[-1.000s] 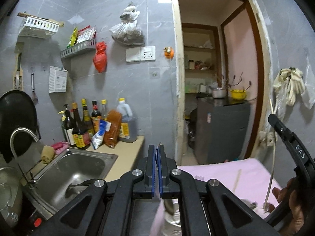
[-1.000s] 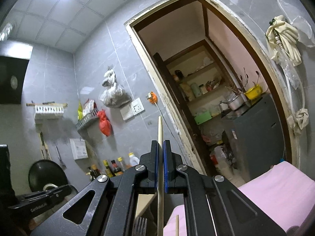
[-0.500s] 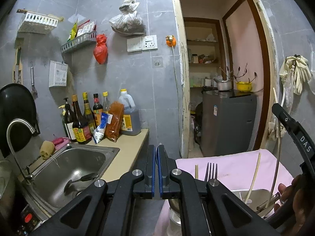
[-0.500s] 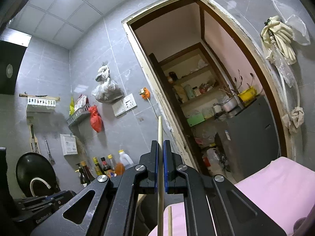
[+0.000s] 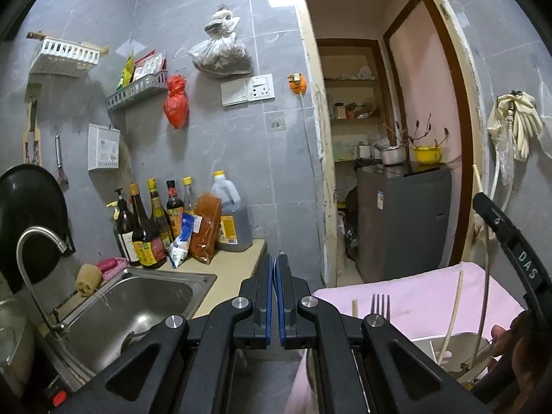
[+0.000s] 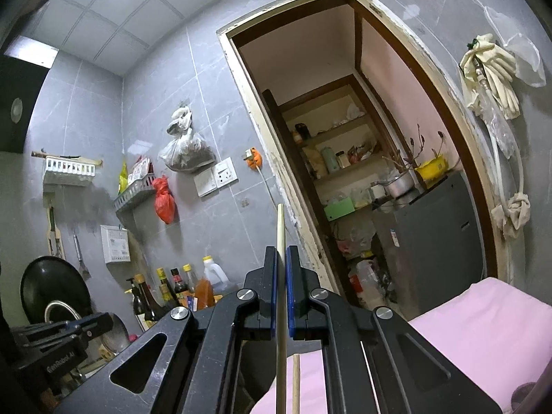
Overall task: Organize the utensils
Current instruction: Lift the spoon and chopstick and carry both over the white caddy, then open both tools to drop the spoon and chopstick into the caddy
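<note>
My right gripper is shut on a pale wooden chopstick. The chopstick stands upright through the jaws and sticks out above them. A second chopstick shows just below. My left gripper is shut, and I see nothing clearly held between its blue pads. In the left wrist view a metal container sits on the pink cloth. Out of it rise a fork with its tines up, a short chopstick and a long bent one. A hand is beside the container.
A steel sink with a faucet lies low on the left, and sauce bottles stand on the beige counter. The pink-covered table is on the right. Behind it an open doorway shows a grey fridge.
Both views have tilted down a little. The fork and the chopsticks in the metal container have come into the left wrist view. The right gripper has kept hold of its chopstick.
</note>
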Available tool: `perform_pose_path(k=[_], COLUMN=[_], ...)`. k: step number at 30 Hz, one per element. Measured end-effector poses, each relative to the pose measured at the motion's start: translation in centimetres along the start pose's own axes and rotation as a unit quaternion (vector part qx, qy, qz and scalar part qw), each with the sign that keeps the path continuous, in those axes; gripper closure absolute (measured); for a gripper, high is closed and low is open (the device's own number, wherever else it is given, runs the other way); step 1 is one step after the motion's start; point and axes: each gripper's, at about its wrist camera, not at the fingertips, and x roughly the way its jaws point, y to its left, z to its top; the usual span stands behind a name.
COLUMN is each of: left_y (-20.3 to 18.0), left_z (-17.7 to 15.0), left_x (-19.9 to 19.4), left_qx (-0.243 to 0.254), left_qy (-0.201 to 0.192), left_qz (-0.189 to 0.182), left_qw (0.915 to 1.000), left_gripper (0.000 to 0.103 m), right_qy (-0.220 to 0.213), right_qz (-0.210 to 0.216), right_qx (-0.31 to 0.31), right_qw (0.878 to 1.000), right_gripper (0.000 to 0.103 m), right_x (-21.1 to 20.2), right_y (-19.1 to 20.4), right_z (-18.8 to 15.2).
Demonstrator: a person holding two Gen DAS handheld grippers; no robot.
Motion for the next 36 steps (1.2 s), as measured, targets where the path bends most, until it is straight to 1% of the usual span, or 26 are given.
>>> perform_pose_path(k=[4,9,12,14,17,20,22,25,30,31,33,34,35,36], left_y=[-0.9,-2.3,-2.7,-2.6,-1.8,-0.9,-0.6,-0.3,-0.4,-0.4,-0.3,-0.3,-0.3,-0.3], left_z=[-0.1,-0.5,-0.7,-0.8,-1.0,-1.2,-1.3,-1.6,-1.8,-1.9,-2.0,-2.0,-2.0,-2.0], left_x=[-0.2,-0.7,-0.8,-0.7,-0.3,0.1,0.3,0.4,0.4,0.4,0.6,0.6,0.6,0.6], left_qx=[0.012,0.048,0.058,0.053,0.022,-0.011,-0.024,-0.037,-0.046,-0.05,-0.058,-0.064,-0.067,-0.069], left_qy=[-0.005,-0.019,-0.014,-0.006,0.019,0.038,0.047,0.057,0.068,0.073,0.081,0.086,0.089,0.092], left_qz=[-0.009,-0.005,-0.009,-0.015,-0.036,-0.049,-0.056,-0.071,-0.085,-0.092,-0.102,-0.109,-0.114,-0.118], left_qw=[0.9999,0.9986,0.9982,0.9985,0.9989,0.998,0.9971,0.9952,0.993,0.9918,0.9897,0.9883,0.9872,0.9864], left_gripper=[0.1,0.1,0.1,0.1,0.099,0.098,0.098,0.097,0.097,0.097,0.096,0.096,0.095,0.092], right_qy=[0.001,0.004,0.01,0.014,0.021,0.029,0.034,0.041,0.055,0.058,0.065,0.066,0.067,0.069], right_qz=[0.002,0.011,0.015,0.014,0.016,0.016,0.016,0.017,0.022,0.023,0.023,0.024,0.024,0.024], right_qx=[-0.004,0.001,0.006,0.004,0.002,0.002,0.001,-0.001,-0.004,-0.005,-0.008,-0.007,-0.006,-0.006], right_qw=[1.0,1.0,1.0,1.0,1.0,0.999,0.999,0.999,0.998,0.998,0.998,0.997,0.997,0.997], right_gripper=[0.099,0.099,0.099,0.099,0.098,0.098,0.098,0.098,0.098,0.096,0.082,0.071,0.069,0.069], right_x=[-0.1,-0.2,-0.2,-0.2,-0.3,-0.4,-0.5,-0.7,-1.4,-1.6,-1.8,-2.1,-2.3,-2.5], right_y=[-0.1,-0.2,-0.4,-0.5,-0.7,-1.0,-1.1,-1.2,-1.4,-1.5,-1.5,-1.6,-1.8,-1.9], right_z=[-0.1,-0.3,-0.5,-0.5,-0.6,-0.6,-0.6,-0.6,-0.5,-0.3,0.0,0.2,0.4,0.6])
